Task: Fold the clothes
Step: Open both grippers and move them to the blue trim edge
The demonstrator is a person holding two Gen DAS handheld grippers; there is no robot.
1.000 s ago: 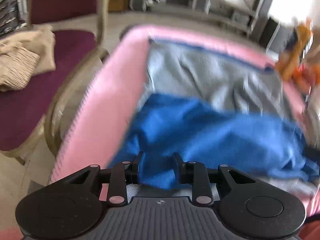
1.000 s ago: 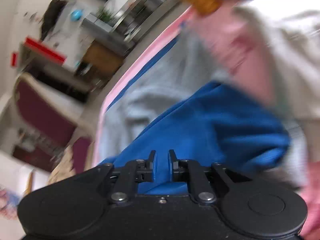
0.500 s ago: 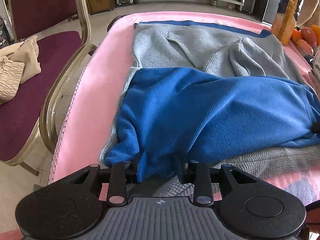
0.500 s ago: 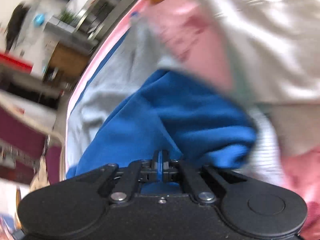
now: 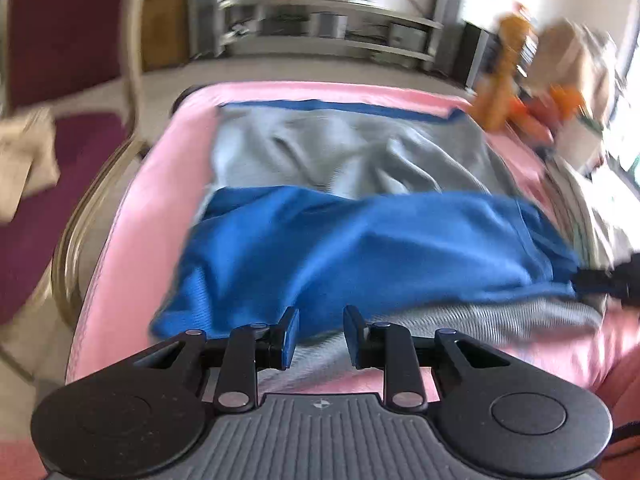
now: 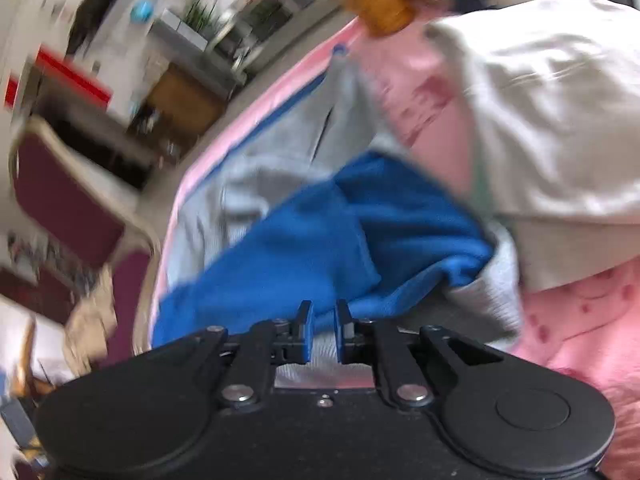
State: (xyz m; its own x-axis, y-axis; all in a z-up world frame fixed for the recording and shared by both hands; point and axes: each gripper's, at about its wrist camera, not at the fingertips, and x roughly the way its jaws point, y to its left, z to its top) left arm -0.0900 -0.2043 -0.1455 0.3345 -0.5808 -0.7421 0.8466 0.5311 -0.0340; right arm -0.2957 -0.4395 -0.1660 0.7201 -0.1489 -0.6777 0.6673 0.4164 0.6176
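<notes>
Blue garment (image 5: pixel 360 248) folded over grey sweater (image 5: pixel 352 152), left hand-held gripper (image 5: pixel 317 336) open w/ nothing held, right hand-held gripper (image 6: pixel 323 334) slightly open, empty

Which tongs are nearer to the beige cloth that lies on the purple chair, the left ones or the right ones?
Left. The left tongs are at the garment's chair-side end, the beige cloth just across the pink edge. The right tongs are at the opposite end.

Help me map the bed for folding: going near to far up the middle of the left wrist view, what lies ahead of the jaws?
Left gripper → grey knit edge → blue fabric → grey sweater → blue strip → pink cover → shelves.
</notes>
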